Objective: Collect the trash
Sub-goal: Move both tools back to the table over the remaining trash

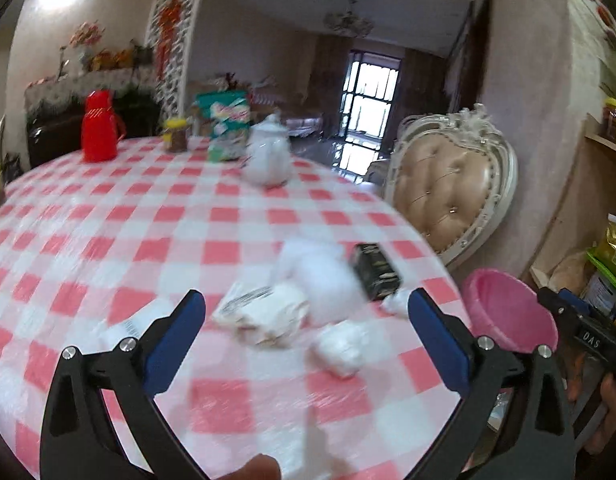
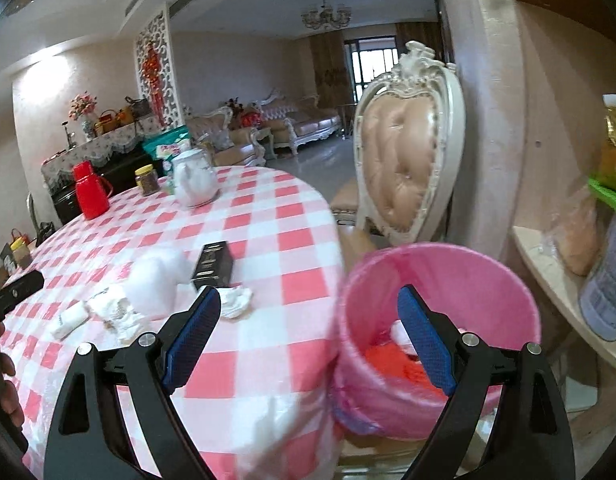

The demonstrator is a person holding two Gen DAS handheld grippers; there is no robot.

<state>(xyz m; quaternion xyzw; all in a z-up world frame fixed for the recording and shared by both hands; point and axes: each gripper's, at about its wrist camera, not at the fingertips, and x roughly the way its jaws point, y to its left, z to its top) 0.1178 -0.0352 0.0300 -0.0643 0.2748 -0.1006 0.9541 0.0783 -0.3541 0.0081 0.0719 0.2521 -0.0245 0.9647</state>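
Pink bin (image 2: 440,280) beside table edge (image 2: 336,240)

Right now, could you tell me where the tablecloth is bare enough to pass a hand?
Bare: the wide stretch between the white teapot and the black box. Crowded: crumpled tissues and wrappers near the pink bin.

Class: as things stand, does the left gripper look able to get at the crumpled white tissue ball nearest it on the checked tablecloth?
Probably yes: the left gripper is open and empty, and the crumpled white tissue ball lies just ahead between its fingers, with nothing on top.
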